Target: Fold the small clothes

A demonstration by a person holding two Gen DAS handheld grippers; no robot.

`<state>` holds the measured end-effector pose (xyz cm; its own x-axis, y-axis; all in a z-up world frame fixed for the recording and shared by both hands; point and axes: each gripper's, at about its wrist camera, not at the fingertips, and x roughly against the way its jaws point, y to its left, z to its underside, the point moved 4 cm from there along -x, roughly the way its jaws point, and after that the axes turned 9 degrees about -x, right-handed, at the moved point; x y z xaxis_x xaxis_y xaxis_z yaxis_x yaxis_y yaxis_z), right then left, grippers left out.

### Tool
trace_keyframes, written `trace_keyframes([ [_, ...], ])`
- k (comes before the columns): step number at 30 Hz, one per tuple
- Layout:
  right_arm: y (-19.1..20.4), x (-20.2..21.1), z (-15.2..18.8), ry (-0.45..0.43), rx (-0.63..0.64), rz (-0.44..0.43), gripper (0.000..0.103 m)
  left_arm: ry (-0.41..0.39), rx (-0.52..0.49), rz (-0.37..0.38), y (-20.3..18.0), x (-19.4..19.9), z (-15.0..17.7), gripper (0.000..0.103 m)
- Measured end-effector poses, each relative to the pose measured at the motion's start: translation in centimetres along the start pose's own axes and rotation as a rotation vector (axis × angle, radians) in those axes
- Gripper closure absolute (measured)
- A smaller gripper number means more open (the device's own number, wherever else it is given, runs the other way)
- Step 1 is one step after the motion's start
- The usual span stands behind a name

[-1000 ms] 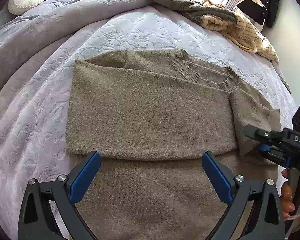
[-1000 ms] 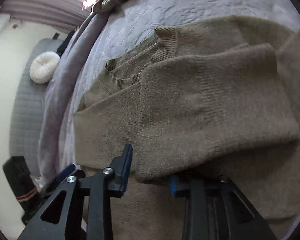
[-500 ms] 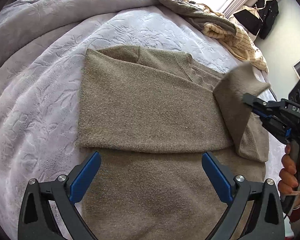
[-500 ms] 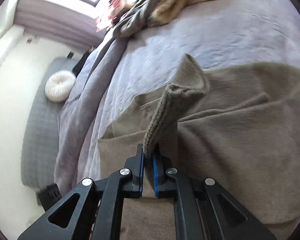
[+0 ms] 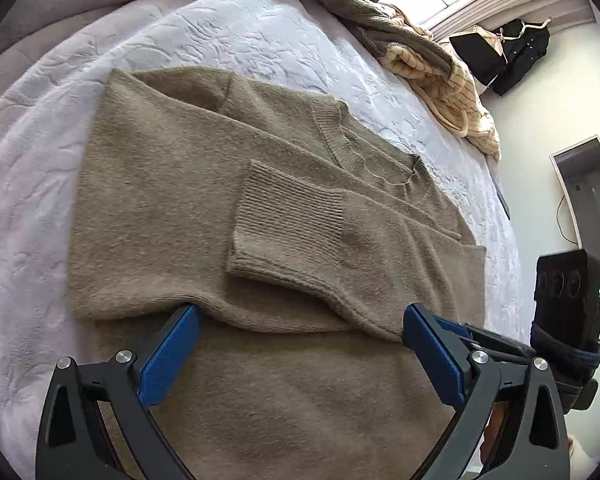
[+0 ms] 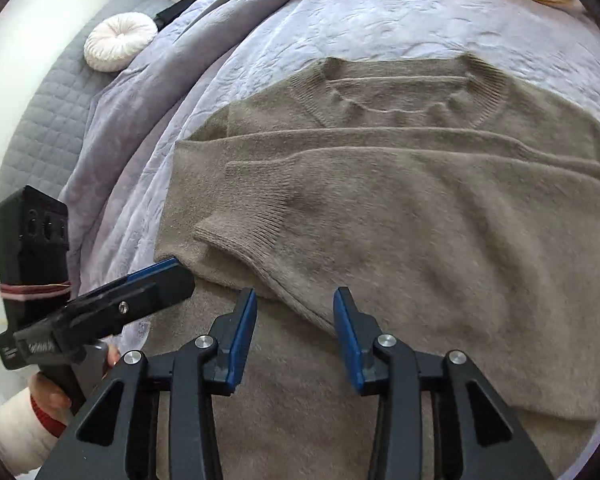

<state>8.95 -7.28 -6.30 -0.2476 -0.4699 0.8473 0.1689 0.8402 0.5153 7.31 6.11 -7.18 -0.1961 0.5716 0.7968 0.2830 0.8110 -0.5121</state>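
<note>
Sweater (image 5: 284,380), taupe knit: lies flat on my view of the bed, both sleeves folded across the chest, ribbed neckline (image 6: 400,92) toward the far side. The upper sleeve's ribbed cuff (image 5: 288,220) rests on top of the other sleeve, near the middle of the garment.

Bedspread (image 5: 220,32), pale lilac, embossed: carries the sweater; a grey blanket (image 6: 140,92) is bunched along one edge.

Heap of other clothes (image 5: 432,68), striped cream and olive: at the far corner of the bed, well apart from the sweater.

Round white cushion (image 6: 120,42): on the quilted grey surface beyond the blanket.

Left gripper (image 5: 296,344): blue pads spread wide, hovering over the sweater's lower body, holding nothing.

Right gripper (image 6: 296,320): pads parted, gap narrower than the left's, empty, just at the folded sleeve's lower edge.
</note>
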Motion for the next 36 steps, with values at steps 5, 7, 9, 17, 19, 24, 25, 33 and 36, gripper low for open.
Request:
trace_keyframes([
  [5,-5.7,3.6,1.8,-0.065,-0.273,-0.075,0.06,0.032,0.05,-0.016,-0.3,-0.7,-0.9,0.002],
  [7,-8.4,4.9,3.2,-0.084,-0.388,-0.107,0.06,-0.009,0.033,-0.042,-0.7,1.2,-1.1,0.002],
  [9,-10.5,5.7,4.3,-0.107,-0.468,-0.134,0.06,-0.048,-0.025,-0.094,-1.4,3.2,-1.2,0.002],
  [17,-14.7,7.3,6.1,-0.172,-0.616,-0.222,0.06,0.05,-0.101,-0.106,-0.7,-0.7,-3.4,0.002],
  [19,-15.7,7.4,6.2,-0.187,-0.67,-0.255,0.06,0.117,-0.082,-0.086,-0.1,-2.7,-3.1,0.018],
  [24,-17.9,8.2,6.8,-0.253,-0.773,-0.326,0.06,0.114,-0.067,-0.032,0.3,-2.7,-2.9,0.06],
  [25,-18.5,8.4,6.9,-0.271,-0.799,-0.339,0.06,0.122,-0.064,-0.005,0.3,-2.8,-2.8,0.084],
  [33,-20.5,11.3,4.7,-0.373,-0.758,-0.287,0.096,0.039,-0.115,-0.021,-1.1,-1.0,-2.3,0.095],
  [36,-18.7,12.3,3.2,-0.333,-0.542,-0.208,0.095,0.038,-0.116,-0.053,-0.4,-1.0,-1.7,0.095],
])
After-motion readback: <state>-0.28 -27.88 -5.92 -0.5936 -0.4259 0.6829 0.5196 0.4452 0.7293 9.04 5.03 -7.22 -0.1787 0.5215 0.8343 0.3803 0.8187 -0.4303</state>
